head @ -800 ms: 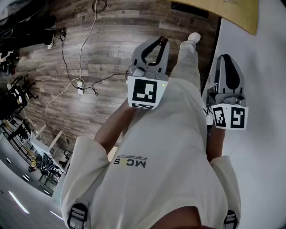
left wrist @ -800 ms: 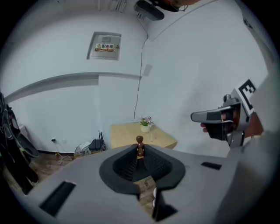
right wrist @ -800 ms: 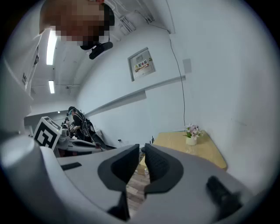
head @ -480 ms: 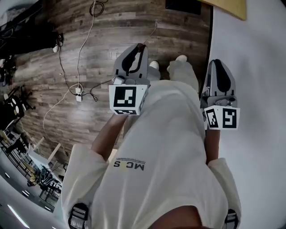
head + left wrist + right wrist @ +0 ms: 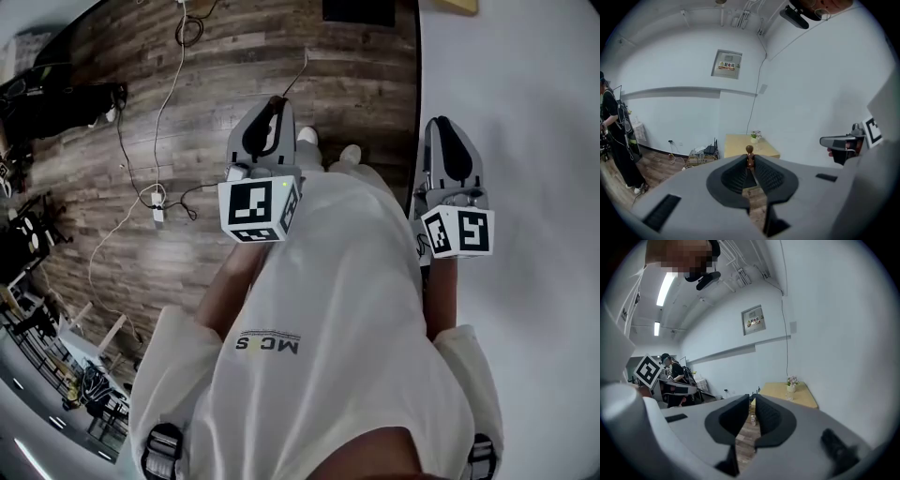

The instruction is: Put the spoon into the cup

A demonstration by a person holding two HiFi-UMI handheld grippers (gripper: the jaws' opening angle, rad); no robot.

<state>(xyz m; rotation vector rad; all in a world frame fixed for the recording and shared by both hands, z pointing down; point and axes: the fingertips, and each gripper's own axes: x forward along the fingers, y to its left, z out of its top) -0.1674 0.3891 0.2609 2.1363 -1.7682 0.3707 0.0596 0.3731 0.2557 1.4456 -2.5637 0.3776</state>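
Observation:
My left gripper (image 5: pixel 749 160) is shut on a brown wooden spoon (image 5: pixel 749 151); its knobbed end sticks out past the fingertips. In the head view the left gripper (image 5: pixel 276 103) is held out over the wooden floor, in front of the person's chest. My right gripper (image 5: pixel 442 124) is beside it near the white wall, and in its own view the right gripper (image 5: pixel 751 401) has its jaws together with nothing between them. Far ahead stands a yellow table (image 5: pixel 802 396) with a small flower pot (image 5: pixel 791 382) and what looks like a clear cup (image 5: pixel 789 396) next to it.
A white wall (image 5: pixel 525 141) runs along the right. Cables and a power strip (image 5: pixel 156 192) lie on the wooden floor at left. Another person (image 5: pixel 618 136) stands far left by cluttered equipment. More cables and boxes (image 5: pixel 701 154) sit by the table's left side.
Both grippers have drifted left and slightly down in the head view, and the yellow table corner has slid almost out of the top edge. The left gripper's hold on the spoon is unchanged.

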